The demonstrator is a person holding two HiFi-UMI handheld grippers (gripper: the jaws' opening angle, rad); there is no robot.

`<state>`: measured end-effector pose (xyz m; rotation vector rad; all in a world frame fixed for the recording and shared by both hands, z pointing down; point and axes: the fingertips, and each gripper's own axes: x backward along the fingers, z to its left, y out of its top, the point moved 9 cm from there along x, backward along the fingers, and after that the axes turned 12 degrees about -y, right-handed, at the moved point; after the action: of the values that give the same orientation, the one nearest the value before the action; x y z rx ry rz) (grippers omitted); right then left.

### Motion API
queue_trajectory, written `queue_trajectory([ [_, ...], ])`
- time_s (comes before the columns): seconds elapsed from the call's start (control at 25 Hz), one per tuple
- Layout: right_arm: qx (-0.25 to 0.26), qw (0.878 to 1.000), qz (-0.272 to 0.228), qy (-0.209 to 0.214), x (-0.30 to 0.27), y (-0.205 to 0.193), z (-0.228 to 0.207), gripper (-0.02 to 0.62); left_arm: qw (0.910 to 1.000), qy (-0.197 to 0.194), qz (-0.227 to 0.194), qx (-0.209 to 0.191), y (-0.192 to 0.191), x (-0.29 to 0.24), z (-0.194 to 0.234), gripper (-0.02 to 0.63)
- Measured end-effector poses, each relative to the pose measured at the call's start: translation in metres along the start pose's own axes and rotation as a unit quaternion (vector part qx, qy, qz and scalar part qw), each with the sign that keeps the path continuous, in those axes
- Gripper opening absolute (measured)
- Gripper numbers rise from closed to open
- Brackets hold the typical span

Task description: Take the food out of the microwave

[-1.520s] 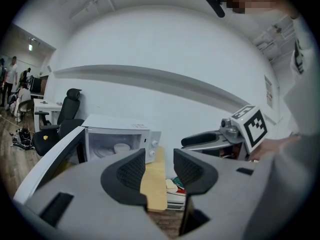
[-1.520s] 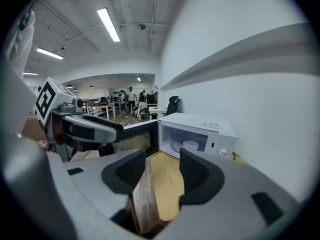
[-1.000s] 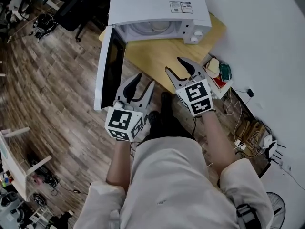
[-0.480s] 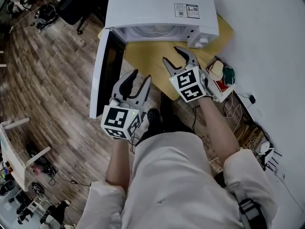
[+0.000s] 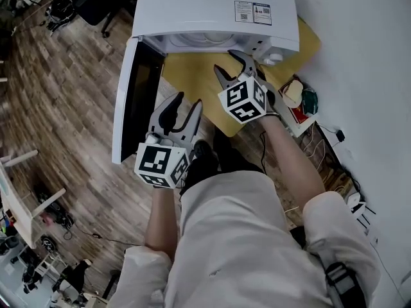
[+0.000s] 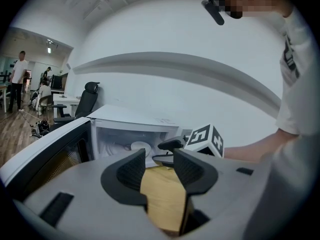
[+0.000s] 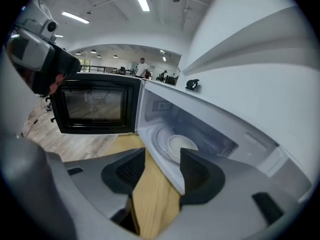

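Observation:
A white microwave (image 5: 215,8) stands on a small wooden table (image 5: 192,82) with its door (image 5: 135,98) swung wide open to the left. Inside, a white bowl (image 7: 182,145) rests on the turntable; it also shows as a pale dish (image 6: 140,146) in the left gripper view. My right gripper (image 5: 234,66) is open and empty, just in front of the microwave's opening. My left gripper (image 5: 180,111) is open and empty too, held lower and farther back, off the table's near edge beside the door.
The table is small and its near corner points at me. A low shelf with red and green items (image 5: 297,98) sits to the right by the white wall, with cables (image 5: 334,165) on the wooden floor. Office chairs (image 5: 96,5) stand far left.
My right gripper has moved forward to the microwave's opening. The left gripper has barely shifted. The view has crept closer to the microwave.

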<state>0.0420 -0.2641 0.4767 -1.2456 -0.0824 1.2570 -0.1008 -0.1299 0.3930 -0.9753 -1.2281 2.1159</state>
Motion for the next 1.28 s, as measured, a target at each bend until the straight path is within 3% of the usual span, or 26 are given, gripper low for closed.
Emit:
queue_trajectory([
  [0.64, 0.153, 0.985, 0.016, -0.074, -0.059, -0.005, 0.014, 0.206, 0.9997, 0.022, 0.010, 0.009, -0.026, 0.007, 0.019, 0.172],
  [1.0, 0.208, 0.971, 0.027, -0.112, -0.083, -0.004, 0.018, 0.175, 0.9997, 0.005, 0.013, 0.019, -0.042, -0.004, 0.036, 0.172],
  [1.28, 0.227, 0.965, 0.050, -0.119, -0.101, -0.007, 0.022, 0.198, 0.9997, -0.005, 0.016, 0.018, -0.042, -0.011, 0.044, 0.172],
])
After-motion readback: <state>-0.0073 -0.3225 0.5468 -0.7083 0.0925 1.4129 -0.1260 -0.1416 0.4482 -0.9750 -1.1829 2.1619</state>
